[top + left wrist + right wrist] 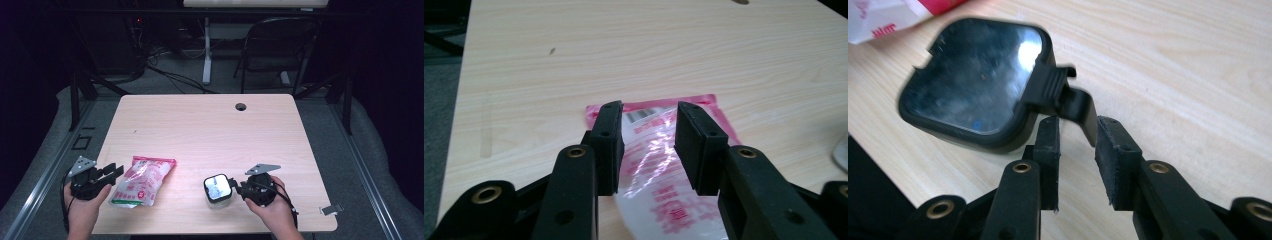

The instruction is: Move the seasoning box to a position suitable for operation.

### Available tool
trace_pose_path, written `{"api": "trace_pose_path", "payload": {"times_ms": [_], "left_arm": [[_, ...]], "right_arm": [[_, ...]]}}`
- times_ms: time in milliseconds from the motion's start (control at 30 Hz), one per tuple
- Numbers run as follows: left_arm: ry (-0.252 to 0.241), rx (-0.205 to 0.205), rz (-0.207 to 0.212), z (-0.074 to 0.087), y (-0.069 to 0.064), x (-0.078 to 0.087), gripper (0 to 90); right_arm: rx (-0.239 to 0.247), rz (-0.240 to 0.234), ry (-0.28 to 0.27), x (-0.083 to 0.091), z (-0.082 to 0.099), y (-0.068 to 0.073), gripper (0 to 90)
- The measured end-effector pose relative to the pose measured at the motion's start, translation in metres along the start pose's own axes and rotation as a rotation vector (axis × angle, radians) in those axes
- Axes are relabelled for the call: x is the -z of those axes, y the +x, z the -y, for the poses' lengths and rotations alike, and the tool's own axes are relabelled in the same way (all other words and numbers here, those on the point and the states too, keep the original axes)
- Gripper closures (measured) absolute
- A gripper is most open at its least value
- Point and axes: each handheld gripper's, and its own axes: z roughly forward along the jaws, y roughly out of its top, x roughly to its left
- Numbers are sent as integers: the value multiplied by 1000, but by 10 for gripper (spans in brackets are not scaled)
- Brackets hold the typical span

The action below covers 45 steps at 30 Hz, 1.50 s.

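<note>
A pink and clear plastic bag of white contents lies flat near the table's front left. My left gripper hovers at its left edge; in the left gripper view the jaws stand open above the bag, not touching it. A square container with a black-rimmed, clear-windowed lid stands at the front middle. My right gripper is at its right side. In the right gripper view the lid has a black latch tab hanging just before the open jaws, with a gap on each side.
A small metal clip lies near the front right corner of the wooden table. A cable hole sits at the table's far edge. A folding chair and desk legs stand beyond. The bag's corner lies past the container.
</note>
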Motion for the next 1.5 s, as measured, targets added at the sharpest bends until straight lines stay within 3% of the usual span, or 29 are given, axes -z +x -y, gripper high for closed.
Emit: {"api": "trace_pose_path", "payload": {"times_ms": [167, 333, 467, 533, 767, 967, 1333, 1500], "left_arm": [[-6, -30, 29, -14, -22, -1, 625], [8, -90, 82, -28, -52, -5, 622], [26, -150, 133, -32, -79, -12, 631], [39, -175, 158, -32, -91, -17, 642], [70, -201, 249, -25, -124, -38, 693], [90, -218, 291, -19, -142, -50, 729], [138, -236, 317, -4, -158, -64, 805], [167, -263, 337, 1, -166, -71, 828]], "right_arm": [[24, -27, 6, 11, -21, -2, 723], [31, -61, 22, 16, -39, -1, 720], [15, -70, -13, 8, -39, -1, 729], [19, -52, -16, 3, -37, -2, 741], [-32, -74, -31, -4, -31, -10, 764], [-33, -89, -33, -4, -30, -9, 808], [-37, -92, -43, -3, -28, -7, 862], [-38, -96, -43, -2, -27, -7, 869]]}}
